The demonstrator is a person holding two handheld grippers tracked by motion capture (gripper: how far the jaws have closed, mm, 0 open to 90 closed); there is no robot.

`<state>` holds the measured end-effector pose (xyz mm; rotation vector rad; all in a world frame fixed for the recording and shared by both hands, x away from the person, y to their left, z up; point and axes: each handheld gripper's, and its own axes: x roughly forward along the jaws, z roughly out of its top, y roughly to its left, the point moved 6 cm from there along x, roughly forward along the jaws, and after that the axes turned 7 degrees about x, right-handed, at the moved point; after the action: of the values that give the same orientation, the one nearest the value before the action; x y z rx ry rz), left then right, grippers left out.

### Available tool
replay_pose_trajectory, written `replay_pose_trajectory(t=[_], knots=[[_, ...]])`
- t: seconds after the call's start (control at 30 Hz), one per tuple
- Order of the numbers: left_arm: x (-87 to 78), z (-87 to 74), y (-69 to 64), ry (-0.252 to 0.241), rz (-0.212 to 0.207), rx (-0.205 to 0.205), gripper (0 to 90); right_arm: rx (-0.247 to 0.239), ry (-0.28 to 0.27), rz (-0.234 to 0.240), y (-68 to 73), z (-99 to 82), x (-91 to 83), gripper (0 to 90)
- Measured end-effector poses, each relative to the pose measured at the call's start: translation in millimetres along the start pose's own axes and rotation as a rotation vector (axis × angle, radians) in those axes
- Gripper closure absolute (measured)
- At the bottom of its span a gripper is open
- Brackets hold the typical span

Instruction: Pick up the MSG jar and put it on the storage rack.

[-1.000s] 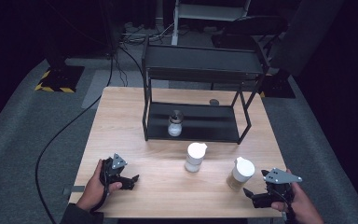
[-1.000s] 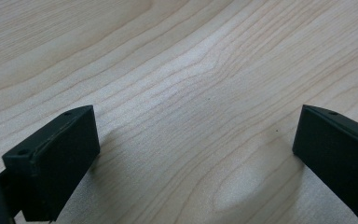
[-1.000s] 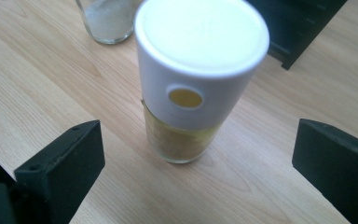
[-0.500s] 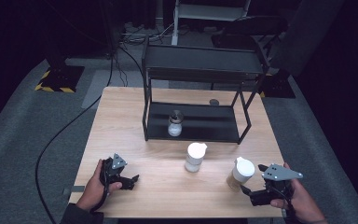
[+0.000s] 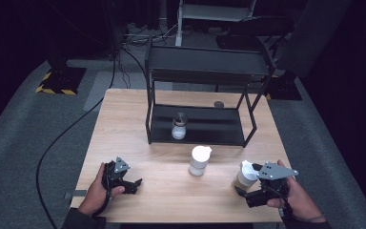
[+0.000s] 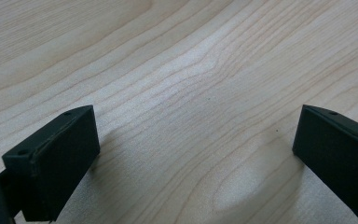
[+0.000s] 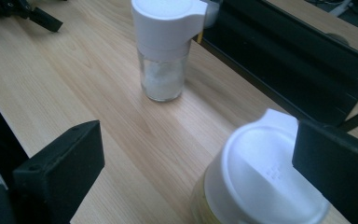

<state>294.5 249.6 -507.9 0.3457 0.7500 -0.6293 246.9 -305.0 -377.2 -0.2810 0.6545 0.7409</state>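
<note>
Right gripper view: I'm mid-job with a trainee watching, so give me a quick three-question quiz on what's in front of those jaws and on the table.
1. True or false: the right gripper has its jaws shut on the white-capped jar of yellowish contents.
2. Which jar stands nearest the right gripper? A. the small jar on the rack's lower shelf B. the white-capped jar of yellowish contents C. the white-capped jar of white grains
3. What lies between the left gripper's open jaws?

Key
1. False: the jaws stand wide apart, the jar between them.
2. B
3. Bare wooden table.
</note>
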Motion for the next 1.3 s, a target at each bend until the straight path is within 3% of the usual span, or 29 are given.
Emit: replay_pose_trajectory(t=[0.7, 1.3], knots=[[0.2, -0.1, 0.2, -0.002, 0.000, 0.002, 0.3, -0.019, 0.051, 0.050, 20.1, 39.7, 38.2, 2.0], [0.0, 0.0, -0.1, 0.000, 0.000, -0.001, 0.3, 0.007, 0.107, 0.032, 47.0, 61.2, 78.4, 2.1]])
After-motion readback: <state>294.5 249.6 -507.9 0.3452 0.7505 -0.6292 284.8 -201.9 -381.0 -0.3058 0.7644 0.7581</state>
